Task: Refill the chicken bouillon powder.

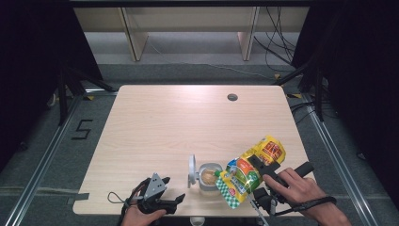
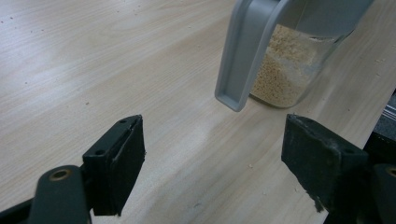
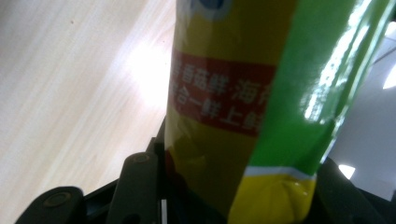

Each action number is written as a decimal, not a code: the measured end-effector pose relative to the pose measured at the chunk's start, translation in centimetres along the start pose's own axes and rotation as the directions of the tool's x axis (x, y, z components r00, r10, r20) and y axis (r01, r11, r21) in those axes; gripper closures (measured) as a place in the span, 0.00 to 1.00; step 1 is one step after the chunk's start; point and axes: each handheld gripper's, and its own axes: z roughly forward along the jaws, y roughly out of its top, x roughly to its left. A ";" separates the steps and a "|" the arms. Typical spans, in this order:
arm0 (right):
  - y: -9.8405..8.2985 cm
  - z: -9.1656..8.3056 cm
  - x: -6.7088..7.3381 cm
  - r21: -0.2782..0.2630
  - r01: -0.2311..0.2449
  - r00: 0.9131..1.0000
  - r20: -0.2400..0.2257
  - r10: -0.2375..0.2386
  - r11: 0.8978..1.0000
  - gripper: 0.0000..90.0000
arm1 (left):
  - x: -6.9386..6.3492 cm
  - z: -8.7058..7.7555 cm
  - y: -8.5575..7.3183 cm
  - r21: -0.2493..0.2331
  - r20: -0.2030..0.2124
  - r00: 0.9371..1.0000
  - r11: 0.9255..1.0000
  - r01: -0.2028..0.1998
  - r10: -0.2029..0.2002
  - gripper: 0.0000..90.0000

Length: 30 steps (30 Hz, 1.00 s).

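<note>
A clear jar of pale grains stands near the table's front edge, its grey flip lid swung up on the left side. A yellow and green snack bag hangs tilted in the air, its lower end over the jar's mouth. My right gripper is shut on the bag; the bag runs up between the jaws of my right gripper. My left gripper rests left of the jar, open and apart from it. The left gripper has nothing between its jaws, with the jar and lid just ahead.
The wooden table has a cable hole at the back right. Its front edge runs close below both hands. Wooden shelf legs and loose cables lie beyond the far edge, on the floor.
</note>
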 end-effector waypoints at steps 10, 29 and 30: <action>0.6 -0.2 -0.5 0.032 0.063 0.998 0.014 -0.064 0.997 0.66 | -0.2 0.1 0.0 -0.012 0.004 0.999 0.999 0.036 -0.036 0.24; 1.4 0.1 -1.4 0.038 0.160 0.987 0.030 -0.161 0.986 0.66 | -0.2 0.1 0.0 -0.013 0.004 0.999 0.999 0.036 -0.036 0.24; 1.4 0.0 -1.3 0.046 0.134 0.990 0.030 -0.135 0.990 0.66 | -0.2 0.1 0.0 -0.013 0.003 0.999 0.999 0.036 -0.036 0.24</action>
